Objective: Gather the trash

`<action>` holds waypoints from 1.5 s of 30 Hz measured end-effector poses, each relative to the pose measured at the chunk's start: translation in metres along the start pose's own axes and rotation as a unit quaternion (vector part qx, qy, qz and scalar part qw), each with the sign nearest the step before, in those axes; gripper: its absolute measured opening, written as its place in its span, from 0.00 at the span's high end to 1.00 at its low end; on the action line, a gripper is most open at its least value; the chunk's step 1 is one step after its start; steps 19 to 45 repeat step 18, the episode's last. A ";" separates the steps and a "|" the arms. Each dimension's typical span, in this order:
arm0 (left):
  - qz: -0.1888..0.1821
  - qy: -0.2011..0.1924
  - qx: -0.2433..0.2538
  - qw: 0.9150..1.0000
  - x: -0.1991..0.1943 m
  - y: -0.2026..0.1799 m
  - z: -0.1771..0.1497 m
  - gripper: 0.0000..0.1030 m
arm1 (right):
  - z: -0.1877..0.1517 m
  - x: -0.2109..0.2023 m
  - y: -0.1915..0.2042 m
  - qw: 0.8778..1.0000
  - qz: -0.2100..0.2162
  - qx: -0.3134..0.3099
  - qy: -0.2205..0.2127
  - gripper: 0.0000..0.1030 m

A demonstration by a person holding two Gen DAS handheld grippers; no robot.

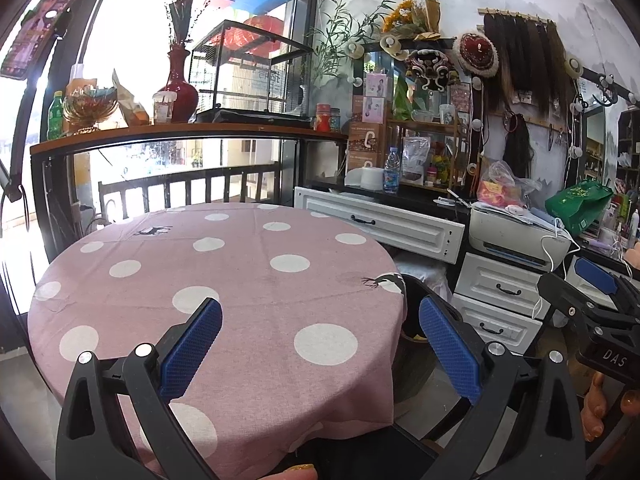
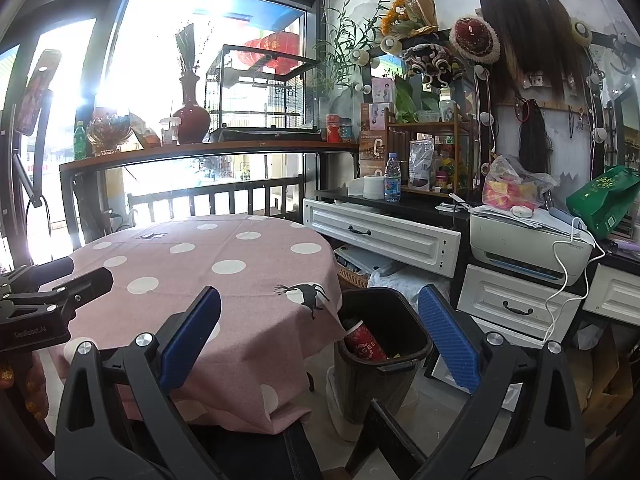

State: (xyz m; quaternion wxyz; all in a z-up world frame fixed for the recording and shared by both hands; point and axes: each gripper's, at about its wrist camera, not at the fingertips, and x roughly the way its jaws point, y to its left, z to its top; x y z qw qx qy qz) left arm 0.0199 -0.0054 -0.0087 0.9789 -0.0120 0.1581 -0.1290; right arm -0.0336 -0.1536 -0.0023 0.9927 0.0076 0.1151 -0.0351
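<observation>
A round table with a pink polka-dot cloth (image 1: 240, 280) fills the left wrist view; it also shows in the right wrist view (image 2: 208, 264). A dark trash bin (image 2: 386, 364) stands on the floor at the table's right edge, with a red paper cup (image 2: 362, 342) inside. In the left wrist view only the bin's rim (image 1: 412, 328) shows. My left gripper (image 1: 320, 340) is open and empty above the table's near edge. My right gripper (image 2: 320, 340) is open and empty, above the bin and the table edge. Each gripper shows at the other view's side.
White drawer units (image 2: 384, 236) and a printer (image 2: 528, 248) line the right side behind the bin. A wooden shelf (image 2: 208, 148) with a red vase, a cage and bottles runs along the window. A wicker basket (image 2: 352, 276) sits on the floor behind the bin.
</observation>
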 end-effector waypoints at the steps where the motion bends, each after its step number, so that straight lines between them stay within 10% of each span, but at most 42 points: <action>1: 0.004 -0.001 0.000 1.000 0.000 0.000 0.000 0.05 | 0.000 0.000 0.000 1.000 0.000 0.000 0.000 0.06; 45: 0.008 0.004 -0.003 1.000 0.002 0.003 0.001 0.05 | 0.000 0.000 0.000 1.000 0.001 0.001 0.003 0.06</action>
